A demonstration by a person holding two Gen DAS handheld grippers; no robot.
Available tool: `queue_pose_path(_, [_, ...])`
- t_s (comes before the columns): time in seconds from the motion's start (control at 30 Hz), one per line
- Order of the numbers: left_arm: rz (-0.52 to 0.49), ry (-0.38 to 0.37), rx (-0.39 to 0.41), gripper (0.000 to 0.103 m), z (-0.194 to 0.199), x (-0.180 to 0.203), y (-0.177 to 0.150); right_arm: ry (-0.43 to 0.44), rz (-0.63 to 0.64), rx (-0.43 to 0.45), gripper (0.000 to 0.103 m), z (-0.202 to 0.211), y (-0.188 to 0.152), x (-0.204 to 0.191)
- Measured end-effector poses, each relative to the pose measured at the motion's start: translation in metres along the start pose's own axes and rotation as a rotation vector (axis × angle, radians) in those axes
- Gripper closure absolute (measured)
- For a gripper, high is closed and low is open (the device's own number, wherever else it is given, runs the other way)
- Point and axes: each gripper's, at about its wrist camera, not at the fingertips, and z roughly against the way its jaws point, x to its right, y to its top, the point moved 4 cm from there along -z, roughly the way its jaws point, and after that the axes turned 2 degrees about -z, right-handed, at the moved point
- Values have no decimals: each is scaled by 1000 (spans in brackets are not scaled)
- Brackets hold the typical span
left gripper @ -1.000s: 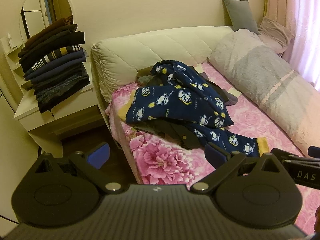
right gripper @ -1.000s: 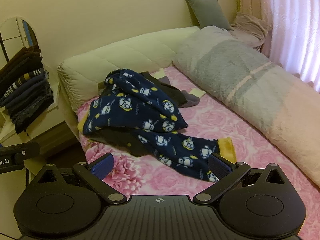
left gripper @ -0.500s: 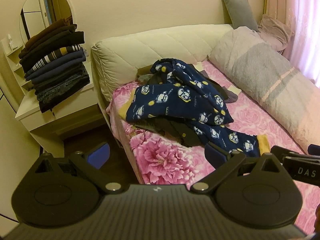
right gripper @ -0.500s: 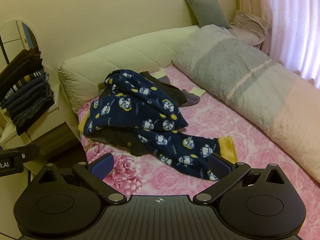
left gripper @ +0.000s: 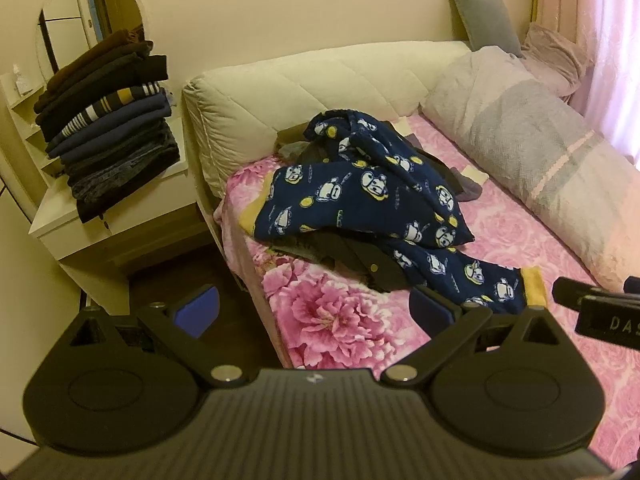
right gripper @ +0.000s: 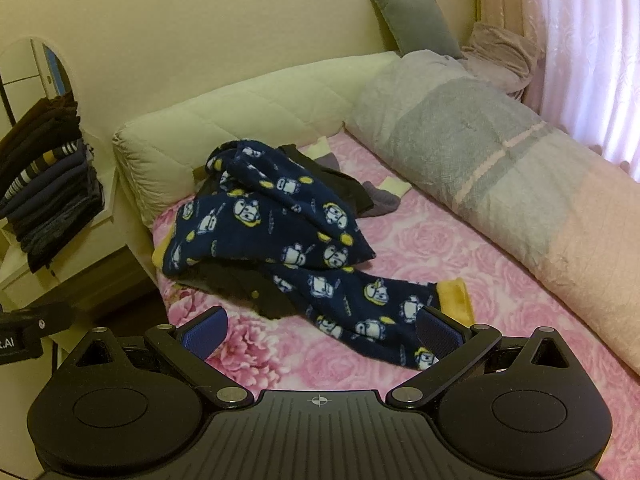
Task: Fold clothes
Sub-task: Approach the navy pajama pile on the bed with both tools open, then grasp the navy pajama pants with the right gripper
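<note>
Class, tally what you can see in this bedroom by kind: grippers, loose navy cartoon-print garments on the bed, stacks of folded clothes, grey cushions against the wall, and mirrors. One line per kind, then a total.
Grippers: 2, left gripper and right gripper
Navy cartoon-print garment: 1
Stack of folded clothes: 1
Grey cushion: 1
Mirror: 1
Total: 6
</note>
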Motion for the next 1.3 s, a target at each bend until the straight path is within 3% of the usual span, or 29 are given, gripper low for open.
queue_pose_path(0.87, [-107,-125,-90,3,-134,-28,70,-65,-53,-52,0,-101,53,-24])
queue_pose_path(1.3, [-166,-189,-129,3,-210,-43,122,-117,-153,-102,1,-167,81,-30])
